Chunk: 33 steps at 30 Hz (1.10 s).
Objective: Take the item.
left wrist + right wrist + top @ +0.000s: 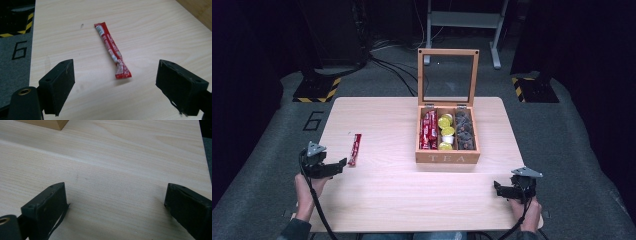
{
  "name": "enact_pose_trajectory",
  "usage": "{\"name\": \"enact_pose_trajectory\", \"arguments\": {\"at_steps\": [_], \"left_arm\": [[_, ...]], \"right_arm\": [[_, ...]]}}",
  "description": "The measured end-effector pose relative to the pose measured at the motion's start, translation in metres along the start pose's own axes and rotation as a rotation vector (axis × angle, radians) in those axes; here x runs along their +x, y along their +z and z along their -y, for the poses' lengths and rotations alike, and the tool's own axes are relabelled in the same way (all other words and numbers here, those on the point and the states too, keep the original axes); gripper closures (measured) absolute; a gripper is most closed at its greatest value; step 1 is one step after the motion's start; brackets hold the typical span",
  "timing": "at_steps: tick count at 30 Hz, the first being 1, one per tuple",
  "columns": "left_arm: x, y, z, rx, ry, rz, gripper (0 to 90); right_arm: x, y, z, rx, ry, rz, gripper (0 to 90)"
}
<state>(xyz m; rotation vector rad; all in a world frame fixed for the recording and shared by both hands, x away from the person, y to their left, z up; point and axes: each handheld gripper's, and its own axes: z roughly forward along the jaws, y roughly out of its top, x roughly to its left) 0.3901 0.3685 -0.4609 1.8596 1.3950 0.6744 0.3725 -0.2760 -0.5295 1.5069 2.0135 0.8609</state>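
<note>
From above, my table [377, 200] is the one bright patch; the room beyond it sinks into near black, and the whole high view is soft and grainy. Light falls from overhead, leaving a pale glare band across the near half of the tabletop. In my left gripper view the red packet [111, 50] is fairly sharp and casts a small shadow at its near end, while my own jaws blur. My right gripper view is dimmer, its wood grain soft.
</note>
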Motion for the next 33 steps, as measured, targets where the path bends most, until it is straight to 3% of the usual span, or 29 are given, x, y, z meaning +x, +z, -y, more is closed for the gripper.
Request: {"name": "enact_pose_trajectory", "arguments": {"at_steps": [8, 15, 19, 20, 25, 33], "left_arm": [[0.003, -0.008, 0.035, 0.027, -0.009, -0.010, 14.6], [0.011, 0.000, 0.066, 0.078, -0.027, -0.038, 14.1], [0.017, 0.006, 0.078, 0.110, -0.011, -0.048, 14.3], [0.018, 0.007, 0.080, 0.097, -0.019, -0.032, 13.9], [0.022, 0.006, 0.085, 0.060, -0.017, -0.030, 13.4], [0.022, 0.006, 0.085, 0.063, -0.017, -0.028, 13.4]], "right_arm": [[0.000, 0.000, 0.000, -0.001, 0.000, 0.000, 3.6], [0.000, 0.000, 0.000, -0.001, 0.003, 0.000, 3.6], [0.000, 0.000, 0.000, -0.001, 0.005, 0.001, 3.6], [0.000, 0.000, 0.000, -0.001, 0.004, 0.000, 3.6], [0.000, 0.000, 0.000, -0.002, 0.004, 0.000, 3.6], [0.001, 0.000, 0.000, -0.001, 0.011, 0.003, 3.5]]}}
